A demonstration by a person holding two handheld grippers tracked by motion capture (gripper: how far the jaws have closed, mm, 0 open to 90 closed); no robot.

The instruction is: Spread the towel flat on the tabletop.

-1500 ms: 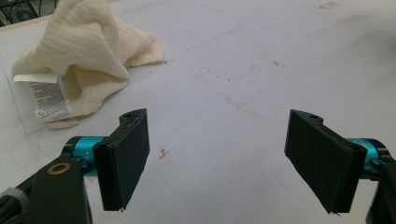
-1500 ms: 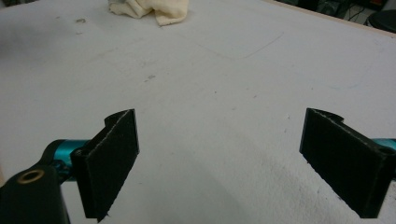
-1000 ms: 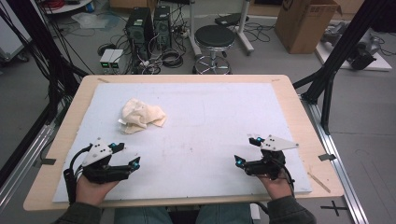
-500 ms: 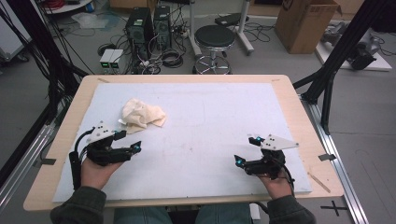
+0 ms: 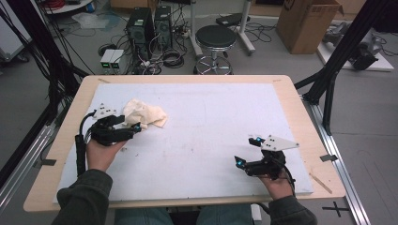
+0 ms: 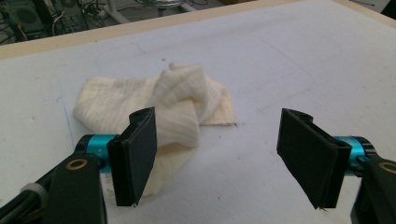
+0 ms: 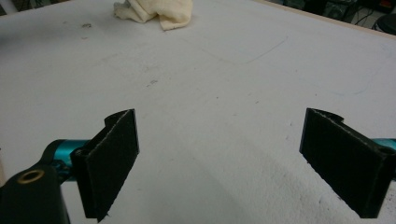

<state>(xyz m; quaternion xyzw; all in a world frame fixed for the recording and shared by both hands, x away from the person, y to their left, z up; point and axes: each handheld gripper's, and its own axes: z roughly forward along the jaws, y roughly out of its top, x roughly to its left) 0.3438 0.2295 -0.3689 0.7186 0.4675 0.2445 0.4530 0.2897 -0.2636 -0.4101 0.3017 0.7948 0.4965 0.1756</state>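
A crumpled cream cloth lies on the white mat toward the far left. My left gripper hovers right at the cloth's near edge. In the left gripper view the cloth sits just beyond the jaws, and its near fold shows beside the left pad. That gripper is open; its jaws have just been closing a little, and the pads do not press on the cloth. My right gripper stands open over bare mat at the near right, with nothing between its jaws. The cloth shows far off there.
The mat covers a wooden table with a raised rim. Beyond the far edge stand a black stool, computer towers, cables and a cardboard box. A black frame post rises at the right.
My left gripper has moved away from the near edge toward the cloth and now sits at its near side. The right gripper has kept still.
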